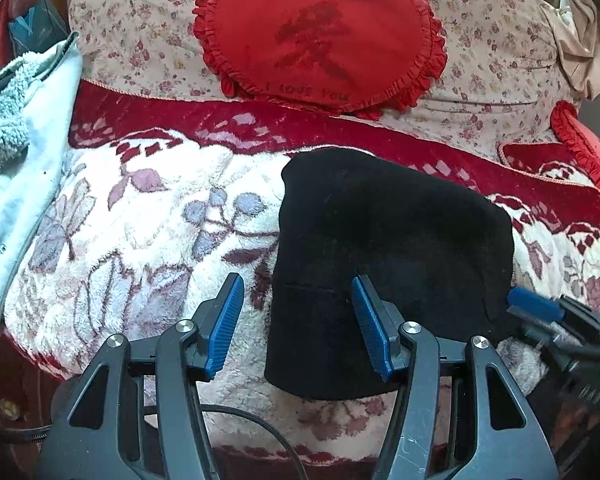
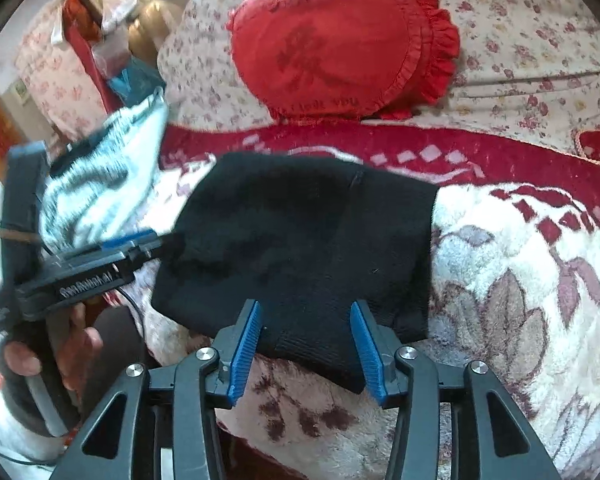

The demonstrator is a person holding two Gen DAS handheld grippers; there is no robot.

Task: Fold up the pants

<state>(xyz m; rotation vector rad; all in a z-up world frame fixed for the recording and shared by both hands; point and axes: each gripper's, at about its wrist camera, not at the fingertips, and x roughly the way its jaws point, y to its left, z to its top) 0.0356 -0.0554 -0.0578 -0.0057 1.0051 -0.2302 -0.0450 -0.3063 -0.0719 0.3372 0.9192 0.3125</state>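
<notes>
Folded black knit pants: matt, fine-ribbed cloth. White-and-red floral fleece blanket: plush, fuzzy pile. Red heart-shaped frilled cushion: smooth, faintly glossy fabric. Left claw: ribbed blue pads, matt black plastic, metal pivot pins.

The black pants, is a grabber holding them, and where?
No. Both the left gripper and the right gripper are open near the closest edge of the folded black pants, which lie on the flowery blanket.
</notes>
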